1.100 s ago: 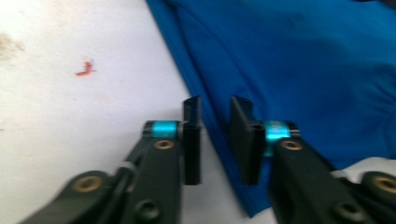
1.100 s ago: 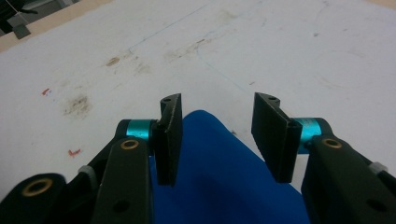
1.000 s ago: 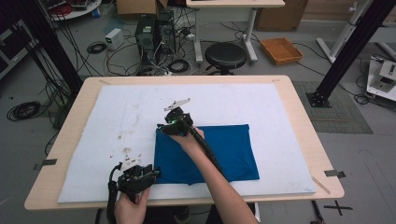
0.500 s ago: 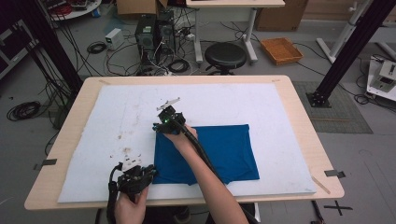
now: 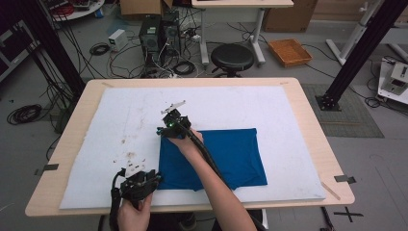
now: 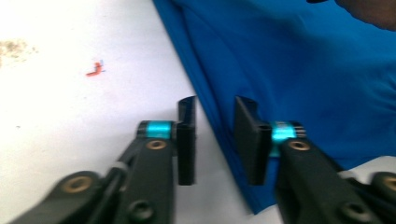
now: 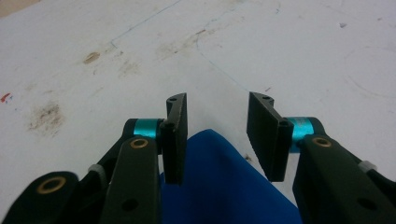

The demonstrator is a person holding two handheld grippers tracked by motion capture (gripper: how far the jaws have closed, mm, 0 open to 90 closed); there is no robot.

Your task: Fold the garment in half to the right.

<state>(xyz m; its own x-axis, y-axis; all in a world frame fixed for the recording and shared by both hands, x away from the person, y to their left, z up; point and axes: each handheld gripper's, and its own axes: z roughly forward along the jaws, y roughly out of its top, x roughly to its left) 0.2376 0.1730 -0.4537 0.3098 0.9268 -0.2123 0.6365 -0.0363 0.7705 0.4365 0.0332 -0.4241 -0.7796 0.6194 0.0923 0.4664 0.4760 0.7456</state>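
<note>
Now the left hand-held gripper [image 6: 212,140] has just been reopening astride the blue cloth's [image 5: 226,154] edge, spread like the right hand-held gripper [image 7: 215,137], so neither grips it yet.

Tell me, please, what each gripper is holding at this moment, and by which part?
Nothing is held. The left gripper straddles the blue cloth's near-left edge with open jaws; the right gripper stands open over its far-left corner.

Left gripper [image 5: 139,182] sits low near the person's body, its jaws just reopened, apparently gripping nothing; right gripper [image 5: 172,122] reaches forward, fingers [image 7: 176,135] parted.
</note>
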